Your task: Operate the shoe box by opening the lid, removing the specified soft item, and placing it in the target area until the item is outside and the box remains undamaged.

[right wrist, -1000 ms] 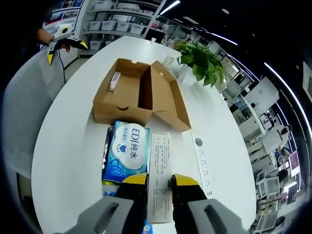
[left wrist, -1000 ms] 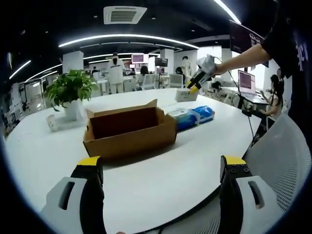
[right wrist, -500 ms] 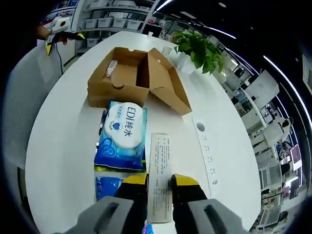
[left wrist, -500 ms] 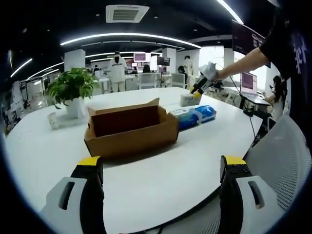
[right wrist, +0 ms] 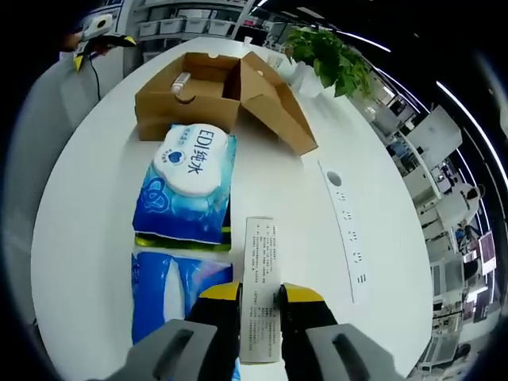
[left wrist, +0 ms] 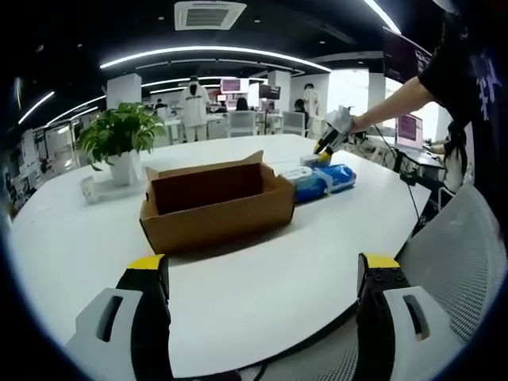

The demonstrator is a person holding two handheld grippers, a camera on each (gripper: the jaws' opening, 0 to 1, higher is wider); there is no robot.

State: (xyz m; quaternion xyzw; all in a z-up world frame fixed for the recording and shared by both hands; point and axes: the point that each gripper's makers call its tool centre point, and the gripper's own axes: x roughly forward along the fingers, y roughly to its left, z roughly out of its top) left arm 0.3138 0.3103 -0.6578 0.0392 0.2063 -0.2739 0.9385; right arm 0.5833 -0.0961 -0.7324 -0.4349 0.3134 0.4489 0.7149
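The brown cardboard shoe box [left wrist: 218, 202] stands open on the white table, its lid [right wrist: 274, 107] folded out to the side. A small pale item [right wrist: 181, 79] lies inside the shoe box [right wrist: 198, 99]. My right gripper [right wrist: 258, 298] is shut on a slim white printed box [right wrist: 259, 270], held low over the table beside two blue wipe packs [right wrist: 190, 186]. In the left gripper view the right gripper [left wrist: 327, 141] hovers just behind those packs [left wrist: 321, 181]. My left gripper [left wrist: 262, 278] stands wide open near the table's front edge, holding nothing, well short of the shoe box.
A potted plant [left wrist: 119, 135] stands behind the box on the left. A grey socket strip [right wrist: 345, 230] is set into the table. A mesh chair back [left wrist: 460, 246] sits at the table's right edge. A person's arm [left wrist: 397, 95] reaches in from the right.
The right gripper has come down and moved away from the shoe box with the white box, now low beside the blue packs. The left gripper stays open in place.
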